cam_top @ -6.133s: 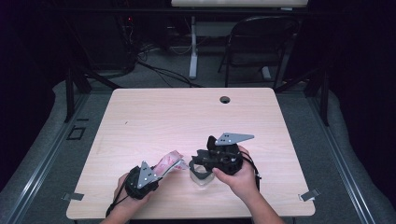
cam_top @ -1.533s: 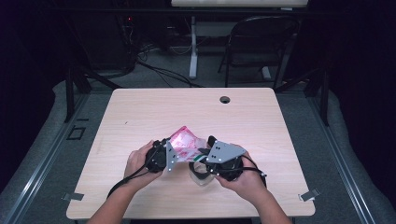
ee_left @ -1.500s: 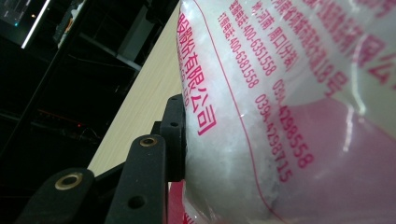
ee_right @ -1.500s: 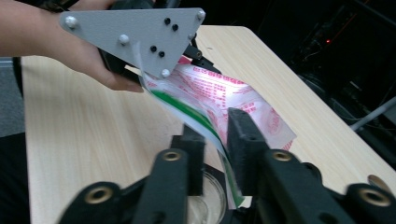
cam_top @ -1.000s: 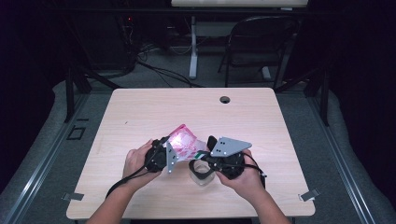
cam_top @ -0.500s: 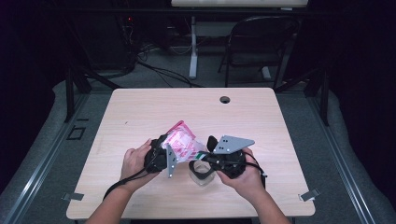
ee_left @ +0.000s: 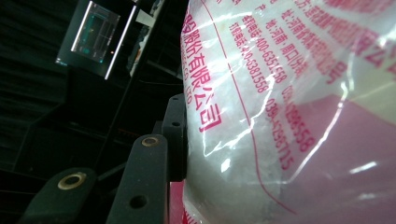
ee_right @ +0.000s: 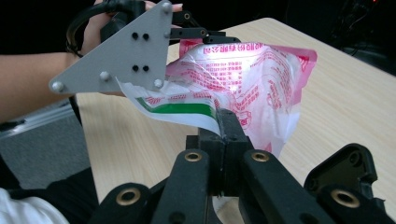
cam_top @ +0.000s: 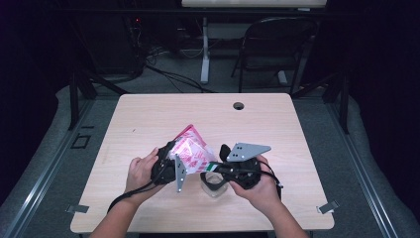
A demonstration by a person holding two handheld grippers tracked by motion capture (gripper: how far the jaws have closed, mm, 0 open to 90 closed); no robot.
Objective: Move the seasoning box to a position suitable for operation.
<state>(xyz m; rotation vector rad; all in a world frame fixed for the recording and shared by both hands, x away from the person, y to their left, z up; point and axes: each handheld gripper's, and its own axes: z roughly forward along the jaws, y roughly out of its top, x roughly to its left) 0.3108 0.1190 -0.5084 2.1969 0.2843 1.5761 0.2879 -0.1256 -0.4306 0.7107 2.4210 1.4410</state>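
Note:
A pink-and-white printed plastic bag (cam_top: pixel 190 148) of white powder is held up over the light wooden table (cam_top: pixel 148 114), between my two grippers. My left gripper (cam_top: pixel 179 157) is shut on the bag's body. In the left gripper view the bag (ee_left: pixel 289 116) bulges against one black finger (ee_left: pixel 175 135), and the other is hidden behind it. My right gripper (cam_top: pixel 210 167) is shut on the bag's green-striped corner (ee_right: pixel 187 108), with the jaws (ee_right: pixel 223 119) pressed together on the film. A clear cup (cam_top: pixel 214 187) stands on the table just below the right gripper.
A round cable hole (cam_top: pixel 238 105) sits near the table's far edge. Behind the table stand a black chair (cam_top: pixel 272 44) and a white desk leg (cam_top: pixel 204 49) on dark floor. Bare tabletop lies to the left, right and far side of the hands.
Six seconds ago the bag lay low at the left and my right gripper was over the cup. Since then the left gripper brought it up and the right gripper holds its corner. The last second shows only slight tilting.

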